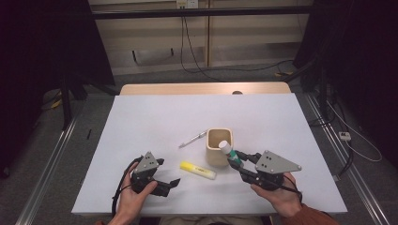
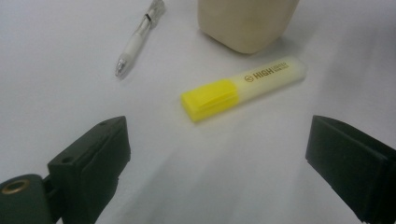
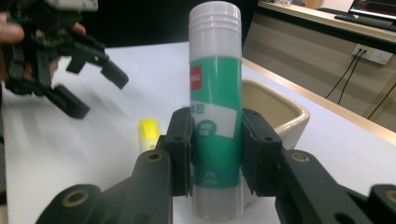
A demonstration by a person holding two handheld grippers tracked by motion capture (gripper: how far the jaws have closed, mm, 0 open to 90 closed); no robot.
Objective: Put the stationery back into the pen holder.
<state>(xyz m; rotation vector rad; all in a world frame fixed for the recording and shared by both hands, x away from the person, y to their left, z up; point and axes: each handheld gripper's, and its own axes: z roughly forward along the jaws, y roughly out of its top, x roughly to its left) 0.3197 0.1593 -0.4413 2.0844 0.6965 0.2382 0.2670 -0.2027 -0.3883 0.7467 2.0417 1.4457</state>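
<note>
Two grippers | right gripper clamped glue stick beside cup | left gripper wide open, empty, near highlighter | step: carrying stick to cup | next: centre over rim, release.

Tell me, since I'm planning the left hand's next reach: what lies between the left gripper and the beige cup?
The yellow highlighter lies on the table between the open left gripper and the beige cup, clearest in the left gripper view; the high view agrees.

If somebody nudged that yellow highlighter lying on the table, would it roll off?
Probably not far: the yellow highlighter looks flattish with broad sides, so it would likely slide across the white table instead of rolling. Its smooth plastic may be slippery to pinch. It looks stiff and light, lying flat beside the beige cup.
</note>
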